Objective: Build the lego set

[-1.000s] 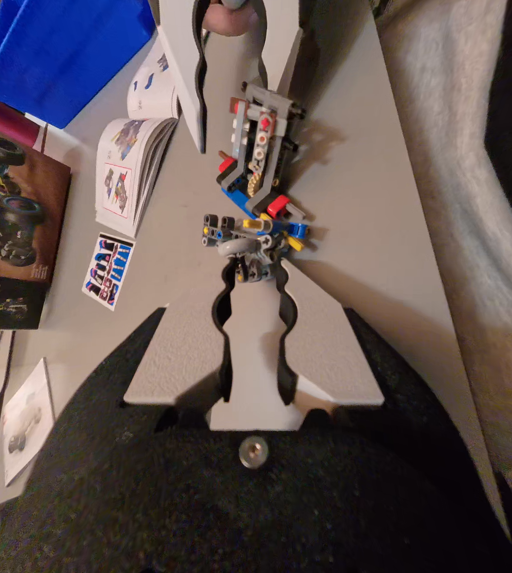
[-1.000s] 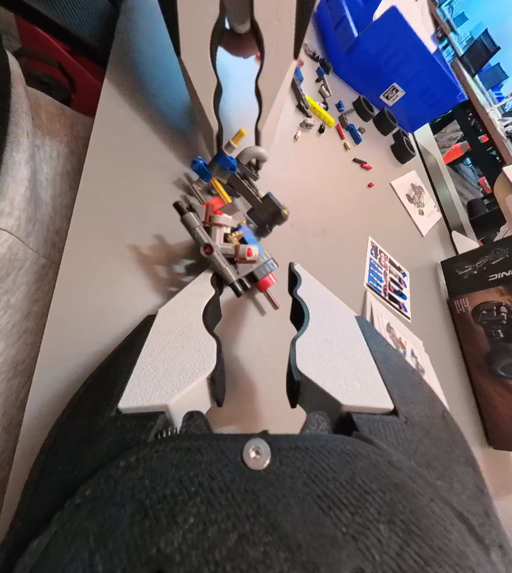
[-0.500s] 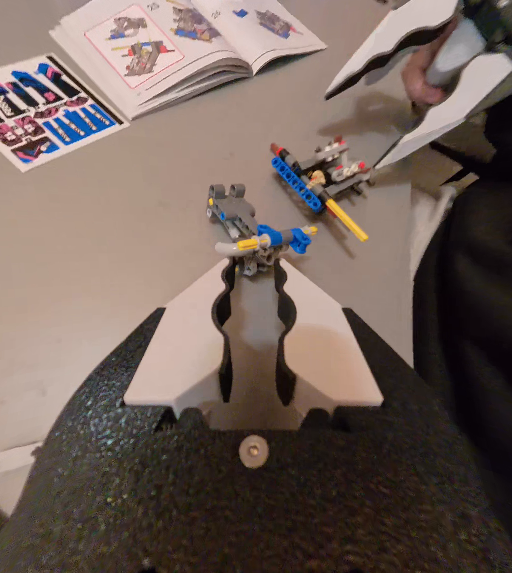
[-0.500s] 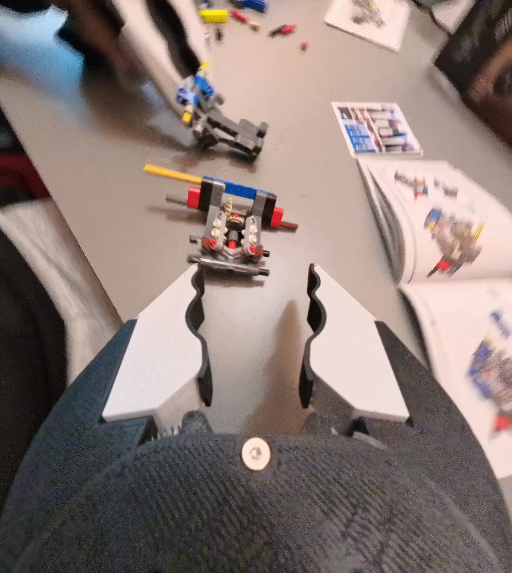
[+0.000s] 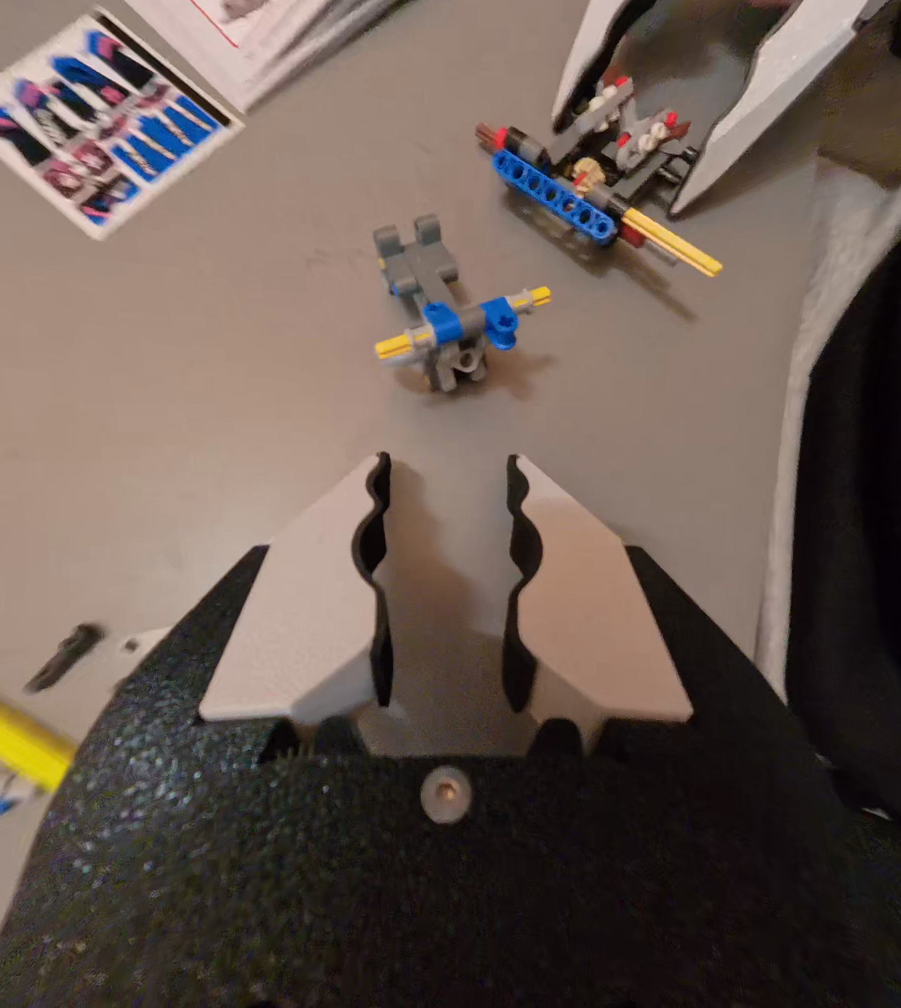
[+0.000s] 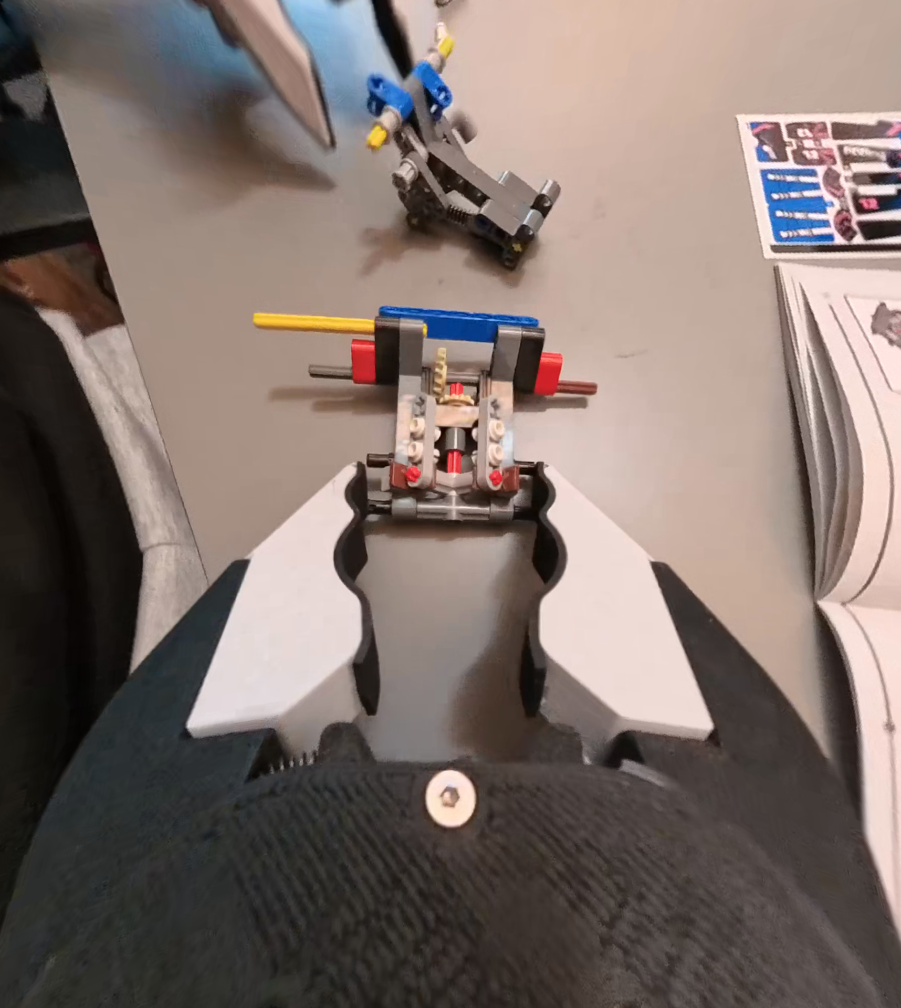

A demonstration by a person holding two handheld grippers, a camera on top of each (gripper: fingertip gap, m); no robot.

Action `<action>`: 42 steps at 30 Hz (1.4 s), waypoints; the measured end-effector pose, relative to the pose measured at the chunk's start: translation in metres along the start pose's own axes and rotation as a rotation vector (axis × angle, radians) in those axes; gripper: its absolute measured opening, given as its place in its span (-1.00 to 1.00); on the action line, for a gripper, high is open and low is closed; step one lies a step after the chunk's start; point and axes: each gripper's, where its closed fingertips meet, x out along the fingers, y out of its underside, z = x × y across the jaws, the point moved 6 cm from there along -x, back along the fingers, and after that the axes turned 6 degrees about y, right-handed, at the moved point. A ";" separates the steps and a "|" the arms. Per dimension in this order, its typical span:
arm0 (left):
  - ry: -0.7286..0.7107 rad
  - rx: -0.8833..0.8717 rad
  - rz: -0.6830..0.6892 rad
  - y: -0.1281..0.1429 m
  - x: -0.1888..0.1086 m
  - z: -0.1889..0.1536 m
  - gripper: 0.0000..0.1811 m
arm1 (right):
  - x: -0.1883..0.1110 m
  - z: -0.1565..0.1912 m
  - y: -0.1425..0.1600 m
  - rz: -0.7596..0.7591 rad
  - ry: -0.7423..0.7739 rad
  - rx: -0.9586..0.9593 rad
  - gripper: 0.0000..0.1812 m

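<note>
A small grey suspension assembly [image 5: 445,322] with blue connectors and a yellow axle lies on the grey table [image 5: 164,436]; it also shows in the right wrist view [image 6: 459,180]. My left gripper [image 5: 448,463] is open and empty, a short way behind it. A gearbox assembly [image 6: 454,414] with a blue beam, red bushes, tan gears and a yellow axle lies nearer the table edge and shows in the left wrist view [image 5: 563,180]. My right gripper [image 6: 451,491] is closed on its near grey crossbar, with both pads touching the black pin ends.
A sticker sheet [image 6: 841,185] and an open instruction booklet [image 6: 885,463] lie to the right in the right wrist view. A yellow brick [image 5: 6,736] and a black pin [image 5: 61,654] lie by my left gripper. Grey cloth [image 6: 126,436] borders the table edge.
My left gripper let go of the small suspension assembly, opened and drew back. My right gripper moved forward and narrowed onto the end of the gearbox assembly.
</note>
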 end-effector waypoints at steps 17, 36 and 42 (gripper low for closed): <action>0.194 0.458 0.292 -0.111 0.082 -0.020 -0.58 | 0.005 -0.027 -0.035 0.109 -0.078 -0.323 -0.35; -0.160 -0.049 -0.320 -0.114 0.031 0.025 -0.58 | 0.000 -0.055 -0.050 -0.275 0.012 0.264 -0.22; -0.334 0.048 -0.283 -0.102 0.035 0.016 -0.58 | 0.009 -0.045 -0.069 -0.353 -0.143 0.224 -0.49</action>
